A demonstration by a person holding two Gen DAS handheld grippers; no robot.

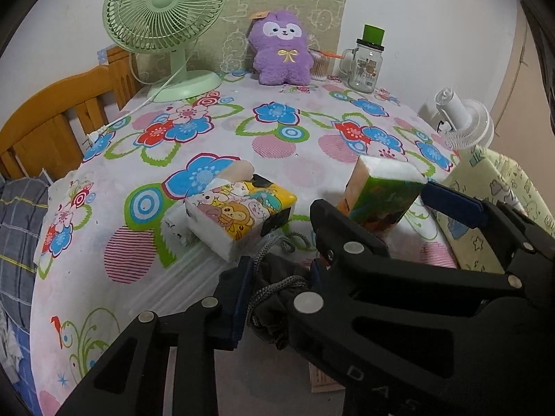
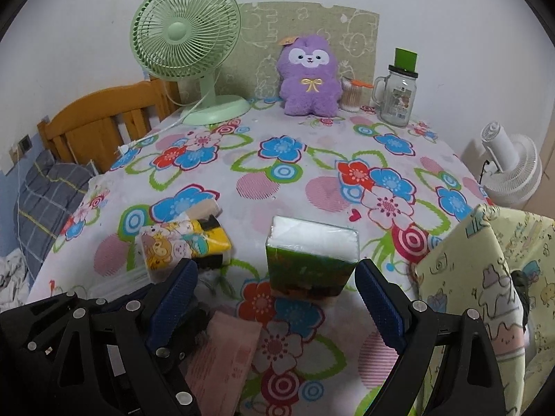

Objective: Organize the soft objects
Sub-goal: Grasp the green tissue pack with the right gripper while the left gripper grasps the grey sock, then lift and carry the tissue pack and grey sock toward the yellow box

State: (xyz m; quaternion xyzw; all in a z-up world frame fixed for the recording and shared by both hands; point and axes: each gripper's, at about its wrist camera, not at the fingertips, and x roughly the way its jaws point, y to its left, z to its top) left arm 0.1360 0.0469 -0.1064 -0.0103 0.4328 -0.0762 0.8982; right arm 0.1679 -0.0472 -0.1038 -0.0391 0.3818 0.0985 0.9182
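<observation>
My left gripper (image 1: 277, 287) pinches a dark grey drawstring cloth pouch (image 1: 277, 298) at lower centre; my right gripper (image 2: 277, 294) is spread around an upright green tissue pack (image 2: 312, 256).

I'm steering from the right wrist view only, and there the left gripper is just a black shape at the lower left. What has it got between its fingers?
Observer: The left wrist view shows the left gripper pinching a dark drawstring bag, bunched between its pads.
Operator: Where do its cords go?
Observer: A grey cord loops out onto the tablecloth, just in front of the cartoon tissue pack.
</observation>
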